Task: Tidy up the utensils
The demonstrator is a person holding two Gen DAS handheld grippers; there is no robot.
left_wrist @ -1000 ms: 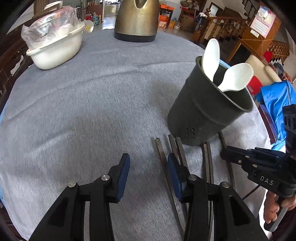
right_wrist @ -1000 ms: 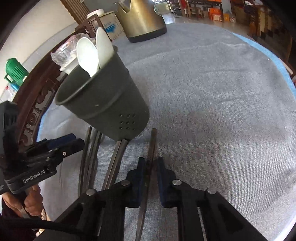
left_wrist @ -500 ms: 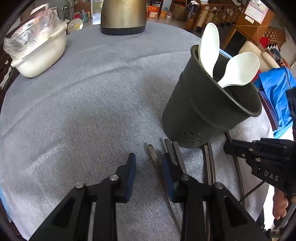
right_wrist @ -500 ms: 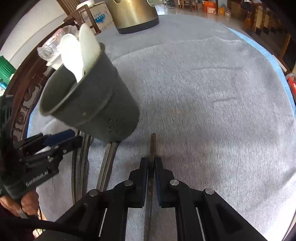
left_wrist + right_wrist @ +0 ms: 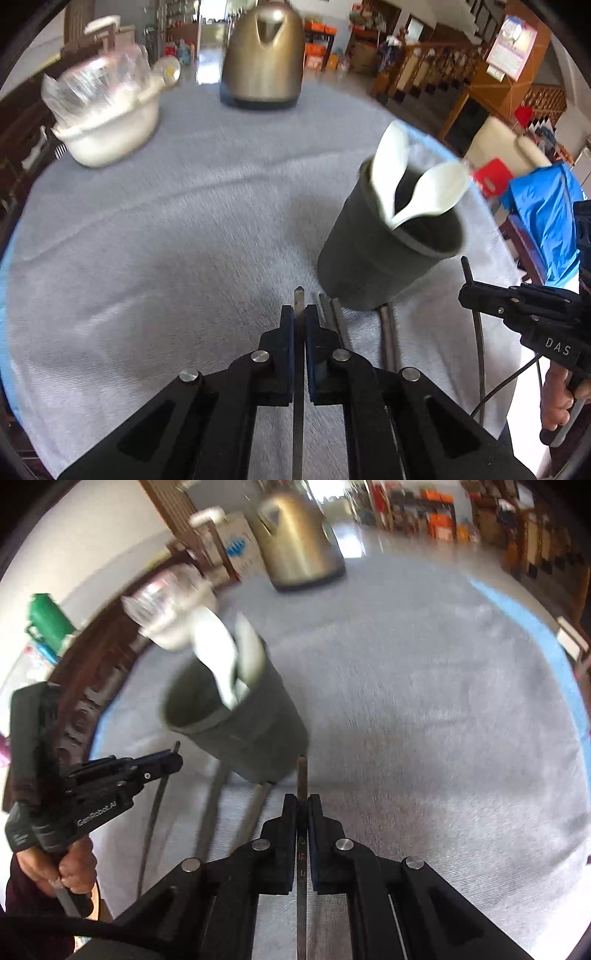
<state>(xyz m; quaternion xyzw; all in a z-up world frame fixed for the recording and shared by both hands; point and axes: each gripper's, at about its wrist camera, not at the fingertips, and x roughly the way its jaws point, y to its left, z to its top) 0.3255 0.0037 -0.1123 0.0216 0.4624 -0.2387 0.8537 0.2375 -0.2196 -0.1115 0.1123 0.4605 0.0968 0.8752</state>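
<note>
Upright on the grey cloth, the dark cup (image 5: 384, 254) holds two white spoons (image 5: 424, 199), and the white bowl (image 5: 110, 136) beyond carries a clear bag. Both grippers are clamped: the left gripper (image 5: 299, 317) pinches one chopstick (image 5: 298, 387), the right gripper (image 5: 302, 806) another chopstick (image 5: 301, 782), with more chopsticks (image 5: 388, 332) lying by the cup's base. Only the right view shows a green jug (image 5: 48, 622); only the left shows blue fabric (image 5: 546, 221).
</note>
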